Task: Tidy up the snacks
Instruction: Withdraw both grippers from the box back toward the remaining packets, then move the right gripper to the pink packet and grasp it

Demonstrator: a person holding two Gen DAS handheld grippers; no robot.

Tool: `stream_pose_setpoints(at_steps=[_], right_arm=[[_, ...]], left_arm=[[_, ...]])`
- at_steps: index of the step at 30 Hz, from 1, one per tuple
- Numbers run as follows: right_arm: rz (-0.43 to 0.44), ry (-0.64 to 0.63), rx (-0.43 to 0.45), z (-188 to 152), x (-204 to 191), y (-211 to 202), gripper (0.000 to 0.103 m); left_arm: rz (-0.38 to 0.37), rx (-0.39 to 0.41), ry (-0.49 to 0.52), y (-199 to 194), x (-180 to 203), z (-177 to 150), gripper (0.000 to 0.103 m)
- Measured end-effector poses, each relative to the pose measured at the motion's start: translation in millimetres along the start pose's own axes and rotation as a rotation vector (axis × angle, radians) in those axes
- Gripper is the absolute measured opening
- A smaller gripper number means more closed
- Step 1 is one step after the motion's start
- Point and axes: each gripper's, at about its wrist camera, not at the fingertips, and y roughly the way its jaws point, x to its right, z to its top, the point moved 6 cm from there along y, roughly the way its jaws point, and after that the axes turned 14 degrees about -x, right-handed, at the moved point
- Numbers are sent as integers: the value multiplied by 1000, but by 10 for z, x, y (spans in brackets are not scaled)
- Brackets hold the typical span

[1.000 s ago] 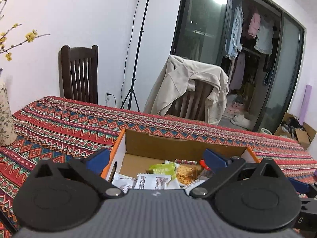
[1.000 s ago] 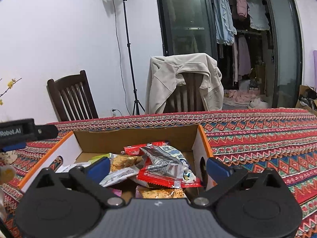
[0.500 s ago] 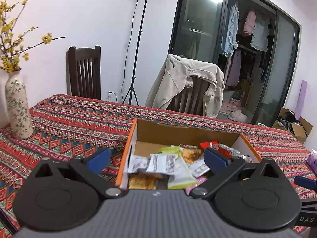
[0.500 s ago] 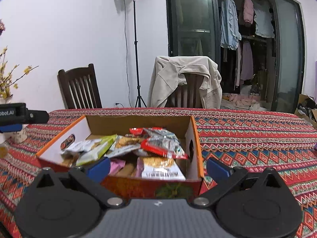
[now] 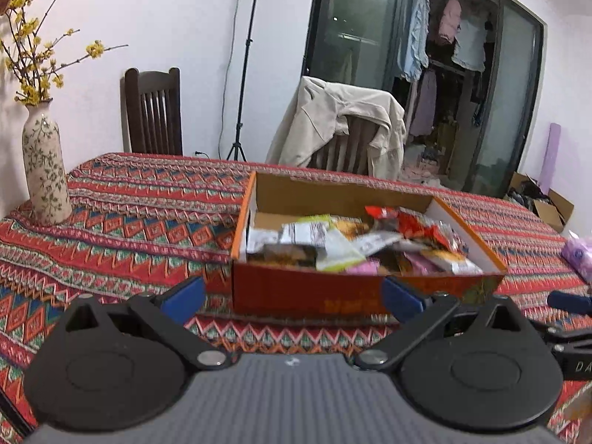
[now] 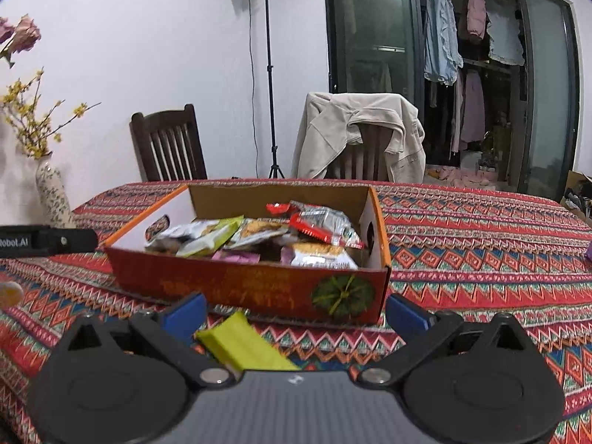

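You held both the left gripper and the right gripper with fingers released before the snack-filled box; a yellow packet lay on the bench.

Table: covered by a red patterned tablecloth
Centre: an open orange cardboard box rests on the cloth; snack packets lie inside
Near edge: a yellow-green packet lies flat just before the box
Left: a floral vase stands upright, well apart from the box
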Motion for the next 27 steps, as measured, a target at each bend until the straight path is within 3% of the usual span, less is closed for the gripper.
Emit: stream_pose_setpoints(at_steps=[13,27], right_arm=[[0,10,-42,-278,-3,-45,103],[-1,10,-57,-302,-16,-3,103]], left_arm=[[-32,-36,3,96,-73,-376,103],[-83,-28,-5,148,-83,-431,103]])
